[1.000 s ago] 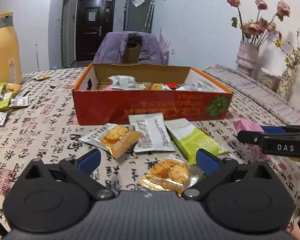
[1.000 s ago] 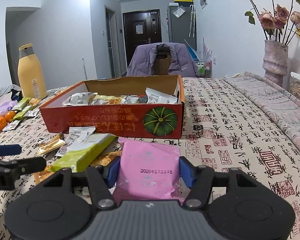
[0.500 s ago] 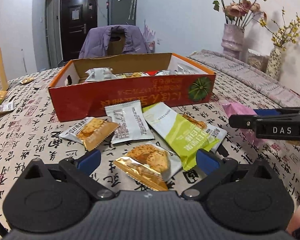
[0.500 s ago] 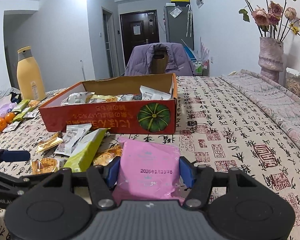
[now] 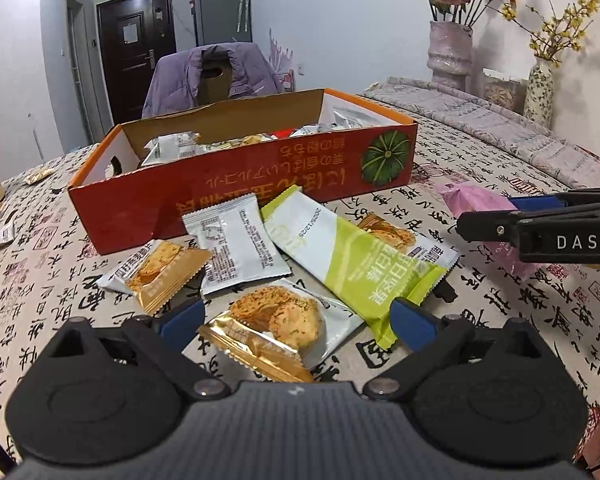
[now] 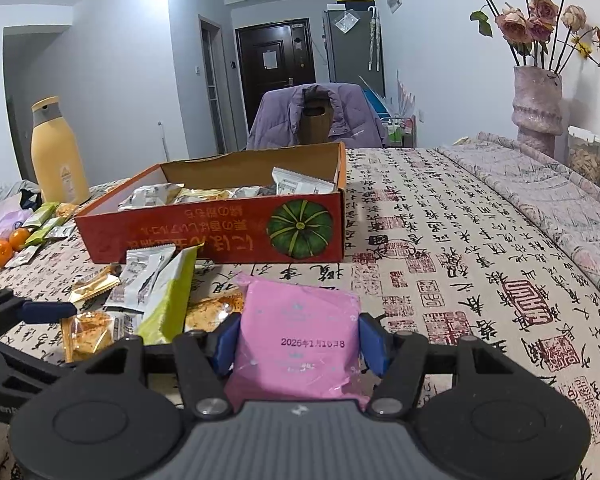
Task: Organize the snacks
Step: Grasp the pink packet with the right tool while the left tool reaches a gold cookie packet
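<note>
Right gripper (image 6: 298, 344) clamped on pink pack (image 6: 296, 336), left gripper (image 5: 296, 320) open with cookie pack (image 5: 276, 326) between its fingers: close low on cookie, then lift both over box (image 5: 240, 184) rim

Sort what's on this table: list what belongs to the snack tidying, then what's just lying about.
Part of the job:
red box
pink packet in the right claw
gold cracker packet between the open left claw fingers
green-and-white bar
white sachet

Just lying about:
yellow bottle
oranges
flower vase
</note>
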Available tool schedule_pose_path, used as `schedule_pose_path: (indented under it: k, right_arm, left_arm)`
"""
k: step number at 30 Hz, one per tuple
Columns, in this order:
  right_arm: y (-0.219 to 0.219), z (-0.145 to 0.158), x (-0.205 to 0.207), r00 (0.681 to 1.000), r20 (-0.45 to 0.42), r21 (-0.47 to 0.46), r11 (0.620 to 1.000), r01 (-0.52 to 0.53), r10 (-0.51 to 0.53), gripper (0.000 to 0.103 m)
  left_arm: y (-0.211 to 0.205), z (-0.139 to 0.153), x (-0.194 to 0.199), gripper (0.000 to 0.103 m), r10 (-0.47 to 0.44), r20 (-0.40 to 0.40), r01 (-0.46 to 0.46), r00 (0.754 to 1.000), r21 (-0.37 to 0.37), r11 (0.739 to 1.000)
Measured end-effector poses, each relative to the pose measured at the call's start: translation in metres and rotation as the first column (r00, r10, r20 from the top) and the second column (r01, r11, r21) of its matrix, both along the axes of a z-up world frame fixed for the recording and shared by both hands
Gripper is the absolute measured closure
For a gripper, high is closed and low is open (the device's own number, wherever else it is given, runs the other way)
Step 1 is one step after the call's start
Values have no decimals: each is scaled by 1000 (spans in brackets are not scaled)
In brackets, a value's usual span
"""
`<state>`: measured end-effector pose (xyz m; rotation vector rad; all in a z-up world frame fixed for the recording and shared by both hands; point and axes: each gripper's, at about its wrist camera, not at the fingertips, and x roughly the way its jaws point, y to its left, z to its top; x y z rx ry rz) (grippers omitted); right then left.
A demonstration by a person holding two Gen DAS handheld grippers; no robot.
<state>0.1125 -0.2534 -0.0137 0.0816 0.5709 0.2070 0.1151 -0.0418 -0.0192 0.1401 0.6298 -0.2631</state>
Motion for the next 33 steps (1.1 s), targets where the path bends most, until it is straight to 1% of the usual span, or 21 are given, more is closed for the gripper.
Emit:
schedule_pose_path:
  k: [5,11,14,17,19,21,23,26,27,28,30,32,33]
  right_arm:
    - [0,0,-1,1000,0,3,1000,-4,4,42]
    - [0,1,-1,1000,3,5,1000,-4,4,43]
    - [0,2,-1,1000,8,5,1000,-5,5,43]
    - [1,2,-2,1000,8,3,1000,-8,8,43]
    - [1,2,-2,1000,6,1,1000,-9,9,43]
    - [2,2,-2,1000,0,-9,1000,-13,13,43]
    - [3,0,-2,1000,-8,-20,1000,-13,12,43]
    - [5,-4,1,999,-40,-51,999,-8,6,43]
    - [6,-6,2,999,-48,-58,998,-5,2,42]
    - [6,-8,4,998,-58,-61,998,-7,3,40]
    - [7,-11,6,997,-80,-77,997,-7,0,39]
    - [7,-16,8,995,-100,-90,996,-10,1,39]
    - [8,-16,7,995,-95,-97,995,-12,3,42]
  left_arm:
    - [1,0,0,5,-10,-5,10,1000,-4,1000]
    - [5,-1,-4,12,-17,-13,17,1000,3,1000]
    - [7,-2,-6,27,-11,-18,12,1000,20,1000]
    - [10,-4,-6,34,-14,-35,15,999,18,1000]
    - [11,-4,-7,36,-16,-33,16,999,15,1000]
    - [11,-3,-8,40,-19,-31,20,999,18,1000]
    - [9,-2,-9,40,-20,-31,21,999,21,1000]
    - [8,-1,-7,30,-12,-29,12,1000,25,1000]
    - [7,0,-6,29,-11,-28,12,1000,25,1000]
    - [6,0,-6,28,-12,-26,12,1000,26,1000]
    - [4,1,-4,27,-10,-23,11,1000,31,999]
    - [3,1,-3,26,-10,-23,10,1000,34,999]
    - [3,1,-2,26,-10,-23,11,1000,34,999]
